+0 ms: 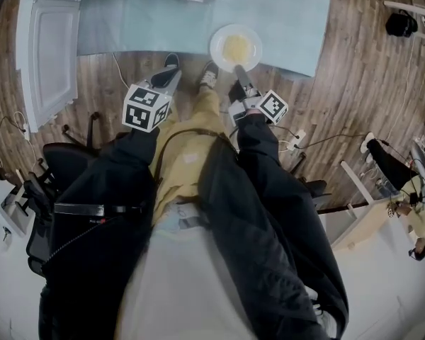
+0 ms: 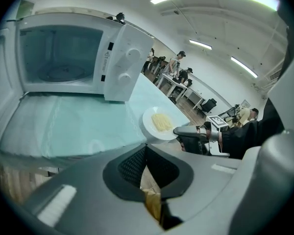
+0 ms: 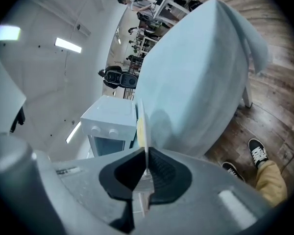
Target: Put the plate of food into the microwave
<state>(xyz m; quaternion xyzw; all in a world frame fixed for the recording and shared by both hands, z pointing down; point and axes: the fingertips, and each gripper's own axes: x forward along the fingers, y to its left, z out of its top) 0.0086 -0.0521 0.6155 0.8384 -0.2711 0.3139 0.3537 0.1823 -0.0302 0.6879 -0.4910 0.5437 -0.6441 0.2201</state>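
A white plate (image 1: 235, 47) with yellow food lies at the near edge of the table's pale blue cloth (image 1: 127, 20). My right gripper (image 1: 238, 71) is shut on the plate's near rim; in the right gripper view the plate (image 3: 141, 119) stands edge-on between the pads. The white microwave (image 2: 63, 53) stands on the table to the left, with its door (image 1: 53, 55) swung wide and its cavity empty. My left gripper (image 1: 171, 76) hangs shut and empty in front of the table edge. From the left gripper view I see the plate (image 2: 159, 123) and the right gripper (image 2: 179, 130).
Black office chairs (image 1: 64, 161) stand to my left on the wooden floor. Cables and a power strip (image 1: 294, 140) lie at the right. The person's shoes (image 1: 209, 75) are at the table's front. Desks with people (image 2: 179, 70) are farther off.
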